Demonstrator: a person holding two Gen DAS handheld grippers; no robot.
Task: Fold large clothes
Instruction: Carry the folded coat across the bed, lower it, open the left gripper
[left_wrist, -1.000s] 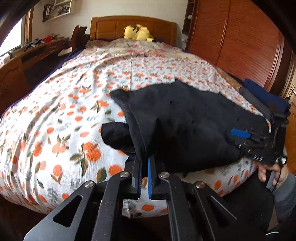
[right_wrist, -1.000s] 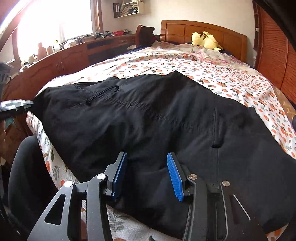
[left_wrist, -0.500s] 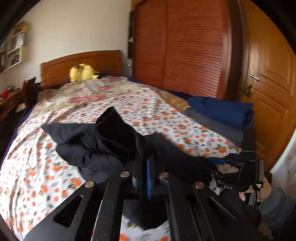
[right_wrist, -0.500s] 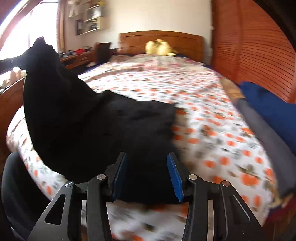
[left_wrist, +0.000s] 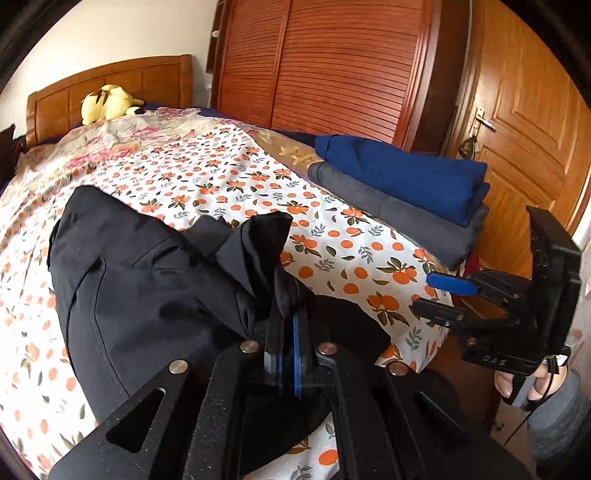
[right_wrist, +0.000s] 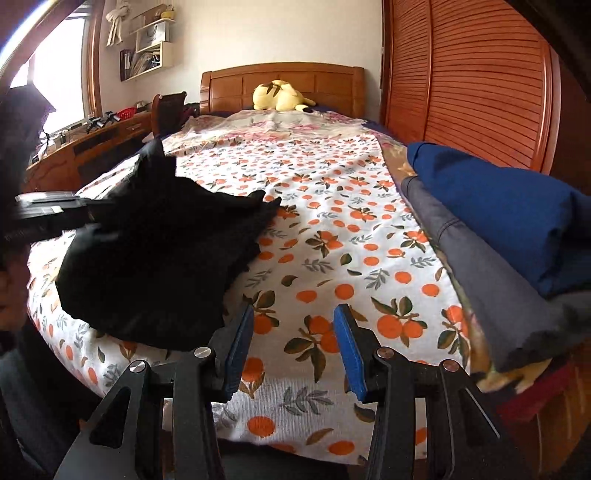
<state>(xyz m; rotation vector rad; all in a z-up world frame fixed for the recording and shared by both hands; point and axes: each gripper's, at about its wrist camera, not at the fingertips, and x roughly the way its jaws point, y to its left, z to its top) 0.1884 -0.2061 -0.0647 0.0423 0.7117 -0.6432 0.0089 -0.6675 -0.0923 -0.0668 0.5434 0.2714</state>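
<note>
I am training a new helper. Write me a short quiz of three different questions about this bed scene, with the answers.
1. True or false: the left claw is shut on the black garment.
2. What does the right claw hold?
3. Which lies on top in the folded stack: (a) the blue garment, (b) the grey garment?

Key: 1 true; 2 nothing, it is open above the bedsheet; 3 a.

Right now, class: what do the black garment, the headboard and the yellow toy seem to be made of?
Black garment: thin woven fabric, matte; it drapes in soft folds.
Headboard: varnished wood, likely; orange-brown panels with sheen.
Yellow toy: plush, apparently; soft rounded shape.
</note>
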